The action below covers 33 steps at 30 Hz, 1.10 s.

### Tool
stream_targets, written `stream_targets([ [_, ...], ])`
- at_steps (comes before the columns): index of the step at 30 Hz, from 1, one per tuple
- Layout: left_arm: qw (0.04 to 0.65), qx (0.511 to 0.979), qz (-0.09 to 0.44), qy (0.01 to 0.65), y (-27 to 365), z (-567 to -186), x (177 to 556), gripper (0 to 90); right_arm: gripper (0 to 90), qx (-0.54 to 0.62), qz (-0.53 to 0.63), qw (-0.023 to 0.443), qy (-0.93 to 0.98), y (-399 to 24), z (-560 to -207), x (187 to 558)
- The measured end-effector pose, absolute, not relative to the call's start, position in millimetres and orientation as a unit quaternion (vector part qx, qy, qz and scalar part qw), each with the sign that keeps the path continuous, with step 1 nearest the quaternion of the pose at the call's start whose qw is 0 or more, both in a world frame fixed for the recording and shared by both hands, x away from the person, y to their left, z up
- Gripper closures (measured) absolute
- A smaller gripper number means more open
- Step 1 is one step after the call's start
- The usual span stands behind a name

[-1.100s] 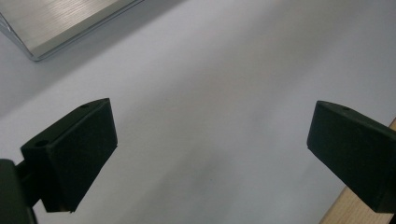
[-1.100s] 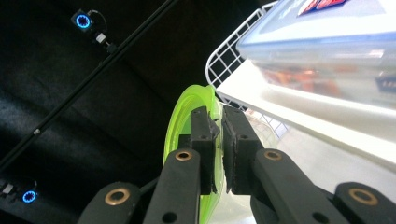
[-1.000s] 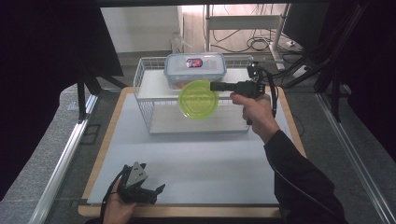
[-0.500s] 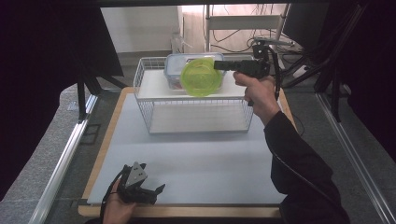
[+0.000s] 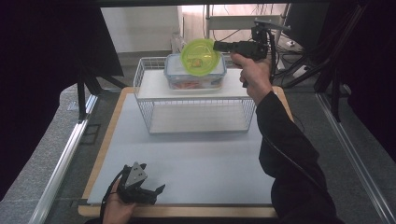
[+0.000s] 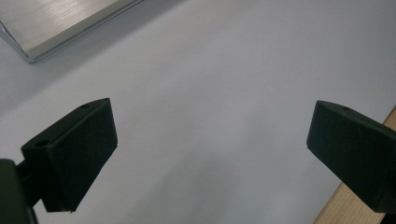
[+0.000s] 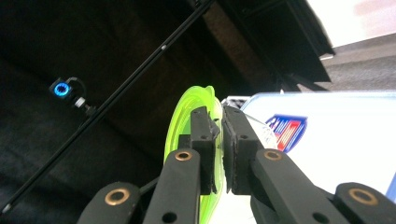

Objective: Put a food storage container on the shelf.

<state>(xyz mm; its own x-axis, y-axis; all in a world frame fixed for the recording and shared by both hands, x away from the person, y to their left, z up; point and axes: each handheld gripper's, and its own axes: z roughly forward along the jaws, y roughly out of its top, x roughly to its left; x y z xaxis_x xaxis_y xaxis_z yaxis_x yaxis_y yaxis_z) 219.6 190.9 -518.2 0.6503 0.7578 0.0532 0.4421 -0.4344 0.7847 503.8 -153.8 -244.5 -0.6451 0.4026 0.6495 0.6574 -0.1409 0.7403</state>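
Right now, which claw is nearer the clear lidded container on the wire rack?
Right. The right claw holds the green plate just above the container; the left claw rests open at the table's near edge.

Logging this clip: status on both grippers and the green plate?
Right gripper shut on green plate, held on edge above lidded container on wire rack. Left gripper open, idle near table's front edge. Nothing in the way.

A lab recording booth, by the look of it; black curtains (image 5: pixel 56 70) hem in the bench (image 5: pixel 187 163); aluminium rails (image 5: pixel 60 158) flank it; cables (image 5: pixel 303 60) tangle behind.
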Motion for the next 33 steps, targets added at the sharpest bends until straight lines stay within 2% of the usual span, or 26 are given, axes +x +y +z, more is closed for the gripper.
stream_targets([
  [14, 0.39, 0.823, 0.2, 0.362, 190.9, -518.0, 218.9, 1.5, 83.7, -0.459, -0.64, 0.086, -0.611, -128.7, -257.9, 538.1],
  [16, 0.391, 0.822, 0.199, 0.363, 190.8, -518.0, 218.8, 1.5, 81.6, -0.464, -0.635, 0.071, -0.614, -127.5, -257.3, 539.7],
  [18, 0.391, 0.823, 0.198, 0.363, 190.6, -518.2, 218.8, 1.5, 79.5, -0.471, -0.619, 0.028, -0.628, -125.2, -254.4, 538.5],
  [20, 0.39, 0.823, 0.198, 0.362, 190.3, -518.3, 218.8, 1.5, 75.0, -0.47, -0.611, 0.004, -0.637, -123.1, -253.7, 537.6],
  [33, 0.387, 0.825, 0.196, 0.361, 189.4, -518.9, 219.0, 1.5, 68.1, -0.475, -0.6, -0.026, -0.643, -123.2, -257.1, 536.0],
])
